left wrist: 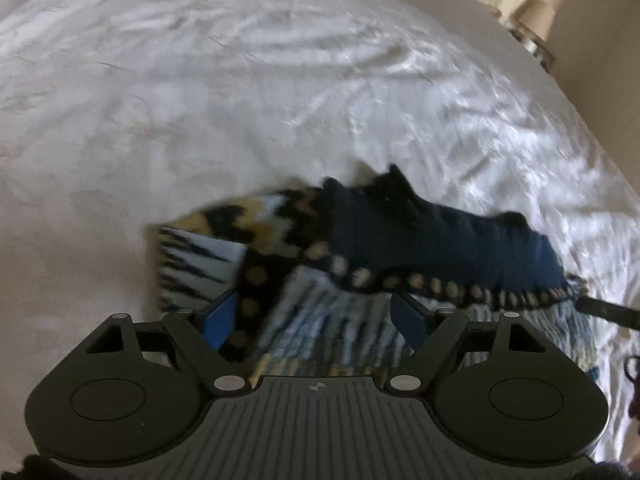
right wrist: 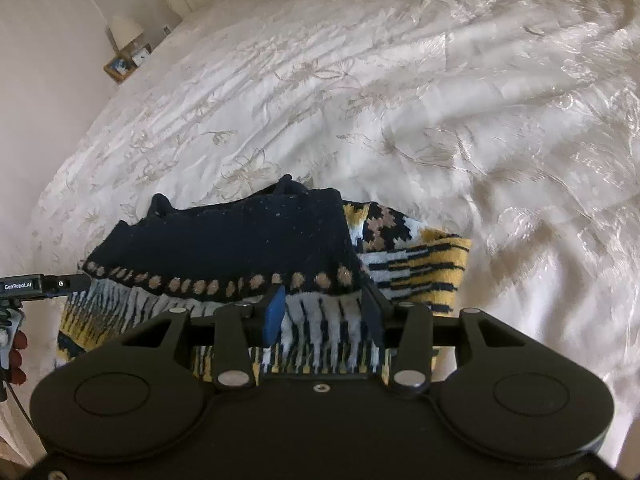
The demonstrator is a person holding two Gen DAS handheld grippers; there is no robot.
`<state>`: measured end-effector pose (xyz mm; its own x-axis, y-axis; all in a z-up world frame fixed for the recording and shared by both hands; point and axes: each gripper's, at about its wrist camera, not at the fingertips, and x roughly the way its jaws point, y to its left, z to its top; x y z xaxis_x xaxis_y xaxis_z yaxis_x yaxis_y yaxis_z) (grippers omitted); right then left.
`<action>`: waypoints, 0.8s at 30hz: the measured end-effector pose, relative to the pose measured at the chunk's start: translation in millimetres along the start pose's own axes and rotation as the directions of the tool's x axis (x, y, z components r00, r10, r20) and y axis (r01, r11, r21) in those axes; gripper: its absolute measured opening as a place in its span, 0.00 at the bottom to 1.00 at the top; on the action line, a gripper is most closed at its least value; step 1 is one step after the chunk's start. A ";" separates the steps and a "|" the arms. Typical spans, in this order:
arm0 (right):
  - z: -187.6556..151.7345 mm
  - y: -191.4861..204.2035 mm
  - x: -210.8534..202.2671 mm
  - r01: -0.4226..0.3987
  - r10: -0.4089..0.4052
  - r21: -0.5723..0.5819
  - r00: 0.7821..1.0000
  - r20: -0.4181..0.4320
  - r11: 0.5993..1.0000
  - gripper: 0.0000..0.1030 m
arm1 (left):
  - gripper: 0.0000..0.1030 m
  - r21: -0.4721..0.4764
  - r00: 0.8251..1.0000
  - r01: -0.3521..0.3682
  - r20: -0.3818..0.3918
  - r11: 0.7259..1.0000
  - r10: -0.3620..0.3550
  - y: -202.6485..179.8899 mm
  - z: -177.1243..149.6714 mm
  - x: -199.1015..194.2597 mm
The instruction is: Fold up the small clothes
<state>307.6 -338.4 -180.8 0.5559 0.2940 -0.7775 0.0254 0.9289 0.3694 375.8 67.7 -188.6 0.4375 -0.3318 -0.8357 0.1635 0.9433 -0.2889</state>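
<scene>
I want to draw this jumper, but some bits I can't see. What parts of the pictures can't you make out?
- Left wrist view: the knitted jumper is motion-blurred, so its pattern smears; its near edge hides behind the left gripper.
- Right wrist view: the jumper's near part sits behind the right gripper; whether the pads press on it is unclear.
- Right wrist view: items beside the lamp are too small.
- Bed cover: cut off by the edges.

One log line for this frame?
sweater folded on bed | left gripper open above it | right gripper open over hem
</scene>
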 end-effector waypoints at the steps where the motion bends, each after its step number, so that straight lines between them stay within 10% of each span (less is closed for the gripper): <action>1: 1.2 -0.4 1.9 -0.002 0.002 -0.003 1.000 -0.005 1.000 0.52 | 0.78 0.018 1.000 0.011 -0.008 1.000 -0.011 -3.3 0.9 3.3; 4: 5.3 -1.1 8.1 0.001 -0.001 -0.012 1.000 -0.016 1.000 0.52 | 0.76 0.071 0.999 0.017 -0.040 0.997 -0.015 -13.8 4.2 12.9; 12: 12.9 -7.1 22.1 0.001 -0.001 0.008 0.999 -0.040 1.000 0.57 | 0.13 0.027 0.999 -0.042 -0.034 0.999 0.043 -8.2 4.2 16.6; 18: 14.4 -6.0 32.3 0.003 -0.003 0.006 0.998 -0.065 1.000 0.57 | 0.07 0.069 0.999 -0.050 0.003 0.996 0.049 -5.0 0.6 2.0; 19: 15.8 -5.0 32.5 0.003 -0.003 0.004 0.998 -0.070 1.000 0.46 | 0.07 0.082 0.998 -0.056 0.013 0.995 0.056 -6.9 1.6 -0.8; 20: 17.4 -2.2 31.0 -0.003 0.003 -0.007 0.998 -0.070 1.000 0.09 | 0.06 0.095 0.998 -0.067 0.026 0.993 0.064 -8.2 2.2 -5.1; 24: 27.6 17.8 17.0 -0.016 0.014 -0.091 1.000 -0.020 0.996 0.11 | 0.06 0.109 0.995 -0.086 0.055 0.990 0.080 -7.4 10.6 -10.3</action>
<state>340.4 -323.1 -173.4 0.5391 0.3113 -0.7826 -0.0589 0.9409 0.3336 379.4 64.1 -172.9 0.4975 -0.2553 -0.8290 0.2208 0.9615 -0.1636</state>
